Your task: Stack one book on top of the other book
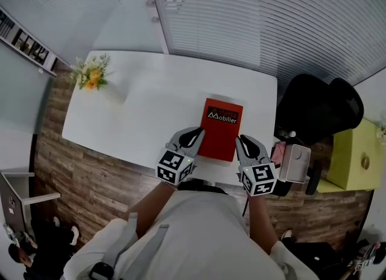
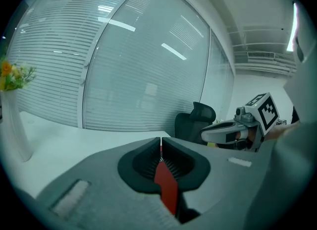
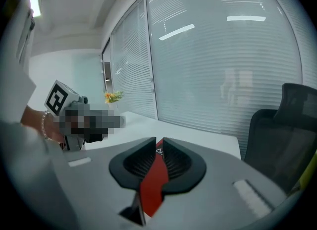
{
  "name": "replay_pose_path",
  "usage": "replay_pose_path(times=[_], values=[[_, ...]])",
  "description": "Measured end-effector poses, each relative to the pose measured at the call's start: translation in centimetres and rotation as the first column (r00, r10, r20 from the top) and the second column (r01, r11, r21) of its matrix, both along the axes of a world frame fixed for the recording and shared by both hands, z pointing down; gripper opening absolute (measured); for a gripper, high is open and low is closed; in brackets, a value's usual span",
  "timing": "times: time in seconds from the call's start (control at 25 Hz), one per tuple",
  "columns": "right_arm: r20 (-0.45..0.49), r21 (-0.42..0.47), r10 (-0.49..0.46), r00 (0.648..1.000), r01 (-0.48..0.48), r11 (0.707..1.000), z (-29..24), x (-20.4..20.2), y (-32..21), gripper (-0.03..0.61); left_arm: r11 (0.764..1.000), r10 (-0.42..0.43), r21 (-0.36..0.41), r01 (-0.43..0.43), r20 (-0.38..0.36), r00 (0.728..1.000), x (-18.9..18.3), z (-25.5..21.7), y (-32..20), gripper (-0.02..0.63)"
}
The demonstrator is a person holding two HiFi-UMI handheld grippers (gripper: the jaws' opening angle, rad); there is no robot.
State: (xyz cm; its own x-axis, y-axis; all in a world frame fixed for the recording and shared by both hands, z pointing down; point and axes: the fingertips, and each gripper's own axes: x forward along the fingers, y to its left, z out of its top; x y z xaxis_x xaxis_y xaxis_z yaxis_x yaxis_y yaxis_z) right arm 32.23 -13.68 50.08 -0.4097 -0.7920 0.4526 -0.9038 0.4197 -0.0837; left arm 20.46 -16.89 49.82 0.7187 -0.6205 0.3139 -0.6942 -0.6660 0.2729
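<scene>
A red book [image 1: 220, 125] with white print on its cover lies flat on the white table [image 1: 139, 104] near the front edge; I cannot tell whether another book lies under it. My left gripper [image 1: 196, 133] hovers over its near left corner, jaws closed together and empty [image 2: 161, 142]. My right gripper [image 1: 244, 140] hovers over the near right corner, its jaws a narrow slit apart with nothing held [image 3: 159, 142]. Through the gaps in both gripper views I see the red book [image 2: 166, 184] [image 3: 151, 184] below.
A vase of yellow flowers [image 1: 91, 73] stands at the table's far left corner. A black office chair [image 1: 319, 110] and a yellow cabinet [image 1: 356, 155] stand to the right of the table. Window blinds run behind the table.
</scene>
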Motion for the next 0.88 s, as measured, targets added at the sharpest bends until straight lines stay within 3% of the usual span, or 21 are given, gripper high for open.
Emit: replay_pose_path(times=[0.56, 0.88], values=[[-0.002, 0.179, -0.008, 1.0, 0.008, 0.984, -10.8, -0.6, 0.0, 0.014, 0.985, -0.02, 0.167, 0.037, -0.103, 0.995, -0.6, -10.1, -0.2, 0.006], [-0.017, 0.253, -0.021, 1.0, 0.024, 0.967, -15.0, -1.3, 0.5, 0.009, 0.973, 0.001, 0.228, 0.027, -0.123, 0.992, -0.6, -13.7, 0.5, 0.006]])
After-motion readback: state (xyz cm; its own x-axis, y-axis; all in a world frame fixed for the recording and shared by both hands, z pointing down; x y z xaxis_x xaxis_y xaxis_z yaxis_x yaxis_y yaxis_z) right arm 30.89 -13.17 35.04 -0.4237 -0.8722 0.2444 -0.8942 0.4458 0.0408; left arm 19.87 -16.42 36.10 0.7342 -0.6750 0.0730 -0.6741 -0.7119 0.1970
